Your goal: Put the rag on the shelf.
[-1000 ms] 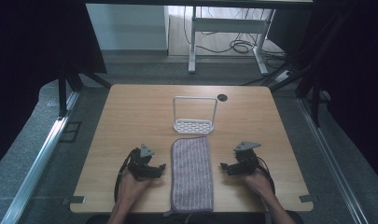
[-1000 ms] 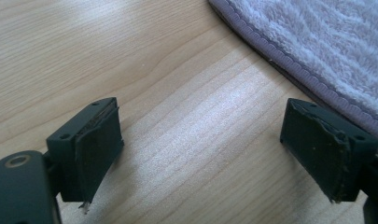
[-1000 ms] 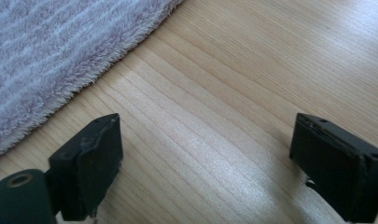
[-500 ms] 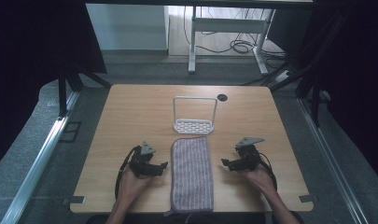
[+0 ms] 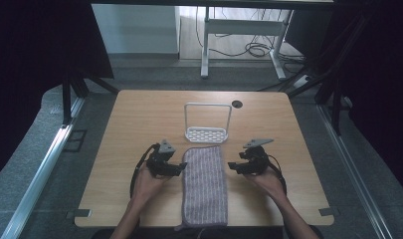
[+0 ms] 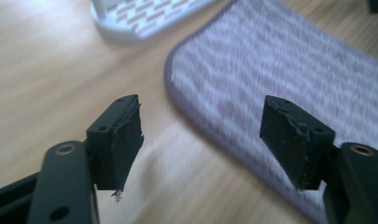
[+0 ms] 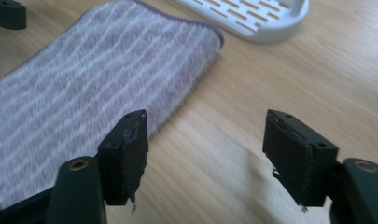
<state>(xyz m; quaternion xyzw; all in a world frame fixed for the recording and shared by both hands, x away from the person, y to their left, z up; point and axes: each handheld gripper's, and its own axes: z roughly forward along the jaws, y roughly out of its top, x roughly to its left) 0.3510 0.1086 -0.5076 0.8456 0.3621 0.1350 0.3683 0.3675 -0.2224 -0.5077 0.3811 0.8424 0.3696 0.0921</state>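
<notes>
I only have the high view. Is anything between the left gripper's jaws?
Observer: Nothing is gripped. The left gripper has just been closing its jaws, but they stand apart, and the cloth's edge runs beyond the gap.
Operator: And the right one?
Observer: The right gripper has also just been closing; between its jaws lies only bare table, with the cloth's corner past one jaw.
Operator: What's the rack's floor like?
Observer: The white rack has rows of long slots.

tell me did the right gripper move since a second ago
Yes. The right gripper has slid inward toward the striped towel, narrowing the bare table gap, jaws just closing on nothing.
</notes>
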